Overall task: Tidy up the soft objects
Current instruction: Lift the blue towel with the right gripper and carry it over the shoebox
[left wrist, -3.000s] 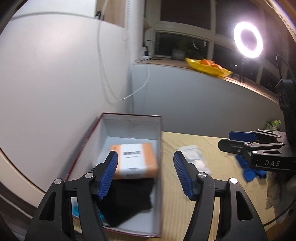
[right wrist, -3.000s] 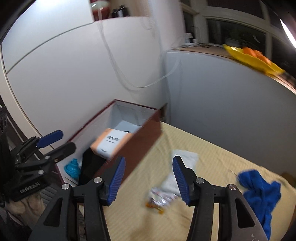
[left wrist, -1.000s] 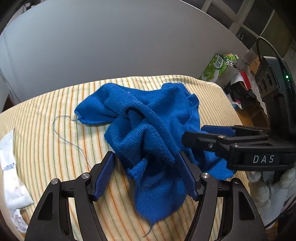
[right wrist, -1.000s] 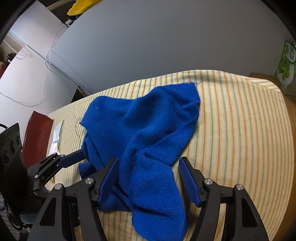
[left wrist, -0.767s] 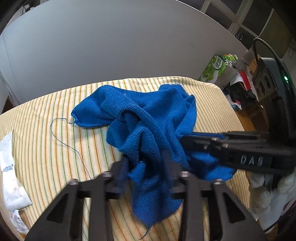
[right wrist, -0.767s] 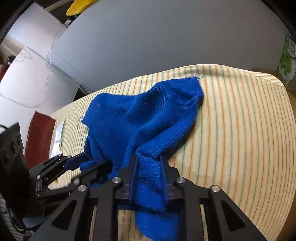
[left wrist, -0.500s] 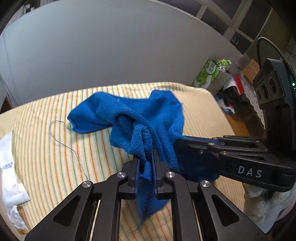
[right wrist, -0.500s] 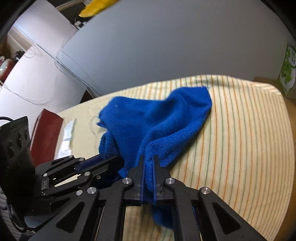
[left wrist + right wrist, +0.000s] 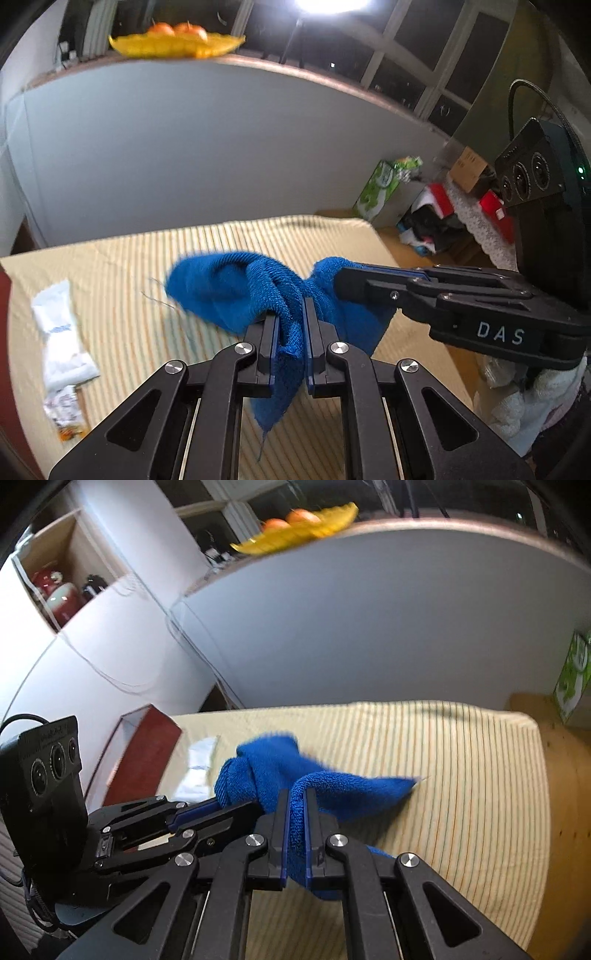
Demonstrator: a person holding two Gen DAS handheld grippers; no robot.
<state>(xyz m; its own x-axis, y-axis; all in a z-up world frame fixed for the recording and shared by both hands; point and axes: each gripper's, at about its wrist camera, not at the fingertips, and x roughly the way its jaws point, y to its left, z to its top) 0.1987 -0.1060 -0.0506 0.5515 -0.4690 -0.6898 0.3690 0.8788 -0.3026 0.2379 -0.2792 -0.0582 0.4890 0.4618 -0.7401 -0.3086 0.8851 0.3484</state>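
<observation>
Left wrist view: my left gripper [image 9: 289,325] is clamped on a bunched fold of the blue towel [image 9: 236,291], and my right gripper [image 9: 341,282] comes in from the right with its jaws closed on the same towel just beside that fold. Right wrist view confirms it: right gripper [image 9: 296,812] pinches a ridge of the blue towel [image 9: 332,786], left gripper [image 9: 218,805] grips the wad at its left. The towel hangs off the striped mat [image 9: 122,258], strung between the 2 grips with a tail drooping below the left jaws; whether its far corner touches the mat I cannot tell. Long axis runs roughly left to right across the mat, the free pointed end aimed right in the right wrist view. Progress, as I judge it: the towel is picked up but not yet stowed; the red box [image 9: 142,753] sits well apart at the left. 2 packets [image 9: 61,332] lie on the mat, untouched.
</observation>
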